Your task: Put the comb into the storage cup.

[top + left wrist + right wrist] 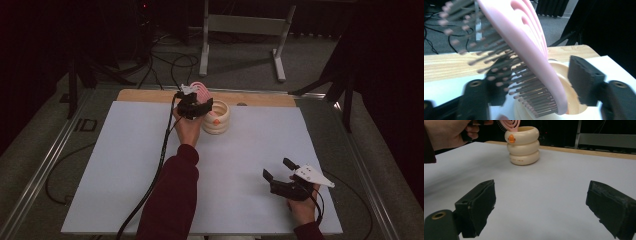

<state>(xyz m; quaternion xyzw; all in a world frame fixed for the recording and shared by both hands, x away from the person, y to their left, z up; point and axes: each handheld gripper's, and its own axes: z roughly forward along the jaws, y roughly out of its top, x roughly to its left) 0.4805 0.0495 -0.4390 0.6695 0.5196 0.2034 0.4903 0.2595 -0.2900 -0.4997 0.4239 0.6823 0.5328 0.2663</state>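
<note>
The pink hairbrush (529, 47) is standing tilted between the 2 jaws of the left gripper (536, 82), its lower end sitting inside the mouth of the cream ringed holder (523, 146). In the left gripper view its bristles are pointing toward the jaw on the left of that view, while its smooth pink back is facing the jaw on the right, with a clear gap showing there. The jaws are standing partly apart and the pads are not pressing on the brush.

The left hand (186, 129) is reaching far across the white table (125, 165), the dark red sleeve (170, 200) stretching up from the near edge and the left gripper (196, 107) sitting just beside the holder (217, 120). The brush (200, 90) is poking up behind the fingers.

The right gripper (279, 175) is resting near the near right part of the table, well apart from the holder, held in the right hand (302, 205). Its 2 jaws are standing wide apart with nothing between them, as the right gripper view (541, 207) is showing plainly.

That view is also giving the holder's side: 3 stacked rings with an orange mark (511, 138) on the top ring, and the brush (511, 125) leaning out of the rim toward the left hand (449, 132). The left gripper view is instead showing the bristles close up and the wooden strip (446, 67) behind the holder.
</note>
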